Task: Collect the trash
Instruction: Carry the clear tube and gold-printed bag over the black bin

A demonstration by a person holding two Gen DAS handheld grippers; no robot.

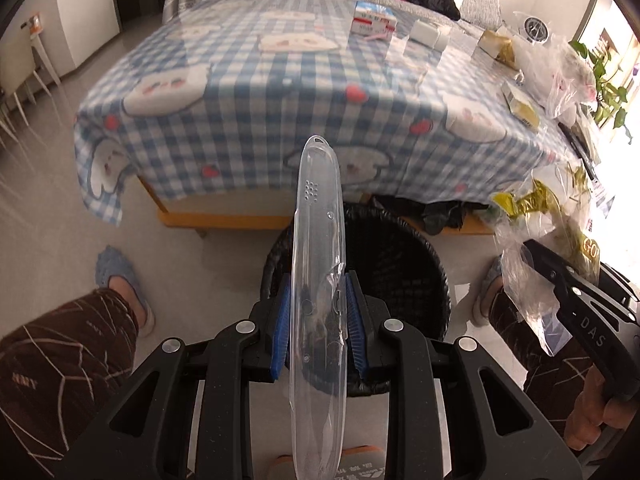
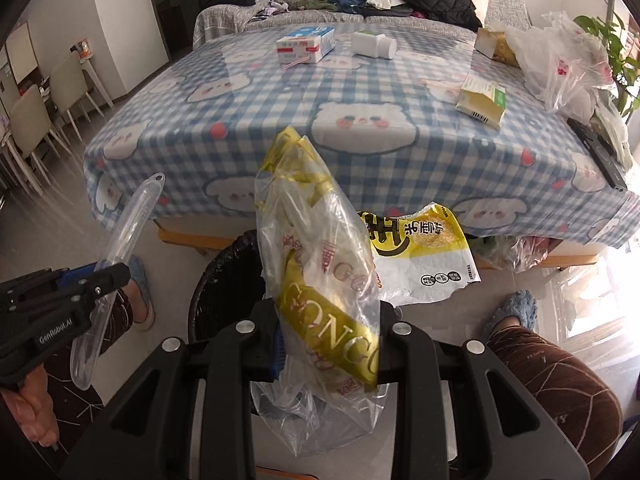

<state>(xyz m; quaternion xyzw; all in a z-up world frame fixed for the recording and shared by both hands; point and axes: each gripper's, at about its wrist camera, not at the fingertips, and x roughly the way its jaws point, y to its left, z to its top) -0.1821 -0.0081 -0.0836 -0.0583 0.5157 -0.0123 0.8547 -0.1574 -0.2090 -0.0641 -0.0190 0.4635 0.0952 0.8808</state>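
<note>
We begin with the table, which wears a blue checked cloth with white bears and carries several things that look like rubbish not yet collected: a blue and white carton, a white bottle lying on its side, a yellow box and some thin plastic bags at the right edge. On the floor just in front of the table stands the black bin, placed between the person's 2 feet in blue slippers, we think so that both hands can drop things in without a long reach. Both tools hang above it and point steeply down. The right gripper has its jaws clenched on a crumpled plastic bag, clear with gold bands and gold letters, which stands up out of the grip; behind it hangs a torn yellow and white snack wrapper, and we cannot tell if it is caught in the same grip. The left gripper has its jaws pressed on the 2 long sides of a clear plastic case, a narrow shell with small holes near its tip. It is held at the middle, so it stays balanced over the bin's mouth. We judge that the next step is to let both pieces fall in.
</note>
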